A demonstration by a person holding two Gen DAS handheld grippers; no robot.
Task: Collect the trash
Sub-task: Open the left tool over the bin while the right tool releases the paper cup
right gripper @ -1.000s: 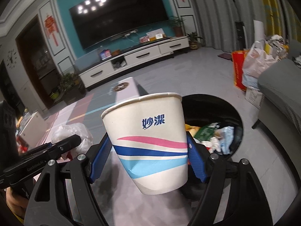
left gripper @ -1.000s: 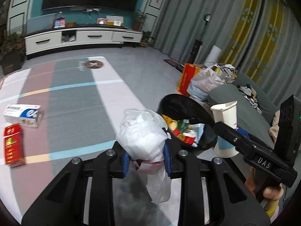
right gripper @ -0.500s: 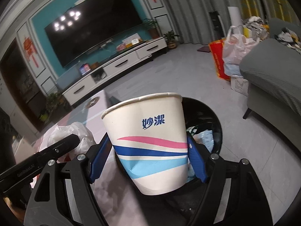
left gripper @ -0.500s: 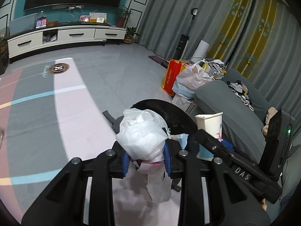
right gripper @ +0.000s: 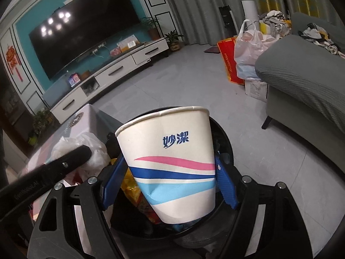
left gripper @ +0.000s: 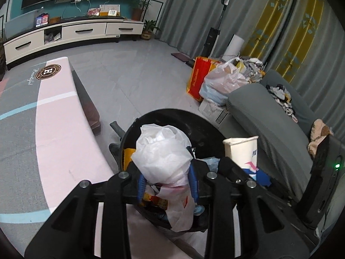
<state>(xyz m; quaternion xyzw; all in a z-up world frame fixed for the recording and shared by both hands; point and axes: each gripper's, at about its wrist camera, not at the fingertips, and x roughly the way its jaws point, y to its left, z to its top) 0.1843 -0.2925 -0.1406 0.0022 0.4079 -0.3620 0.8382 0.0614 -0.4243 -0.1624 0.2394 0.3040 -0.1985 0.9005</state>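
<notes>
We held our left gripper [left gripper: 166,183] above the round black trash bin [left gripper: 215,127], its blue-padded fingers [left gripper: 141,184] clenched on a crumpled white plastic bag [left gripper: 161,153] whose loose tail hung down over the bin's opening. Our right gripper [right gripper: 170,185] was alongside, its blue fingers [right gripper: 224,185] clamped on either side of a white paper cup with pink and blue stripes [right gripper: 170,157], which stood nearly upright, also over the bin. Each gripper showed in the other's view, close together above the rim.

Inside the bin we saw mixed litter, including a yellow wrapper [left gripper: 128,156] against the left wall. The bin stood on the grey floor [left gripper: 140,75] between the pink and grey tabletop [left gripper: 60,133] on our left and the grey sofa [left gripper: 269,116] on our right. Beyond the sofa arm sat a red paper bag [left gripper: 197,77] and a full white carrier bag [left gripper: 224,79], touching each other. A white TV cabinet [left gripper: 82,32] ran along the far wall under a large dark screen [right gripper: 86,43], with grey curtains [left gripper: 258,21] to the right.
</notes>
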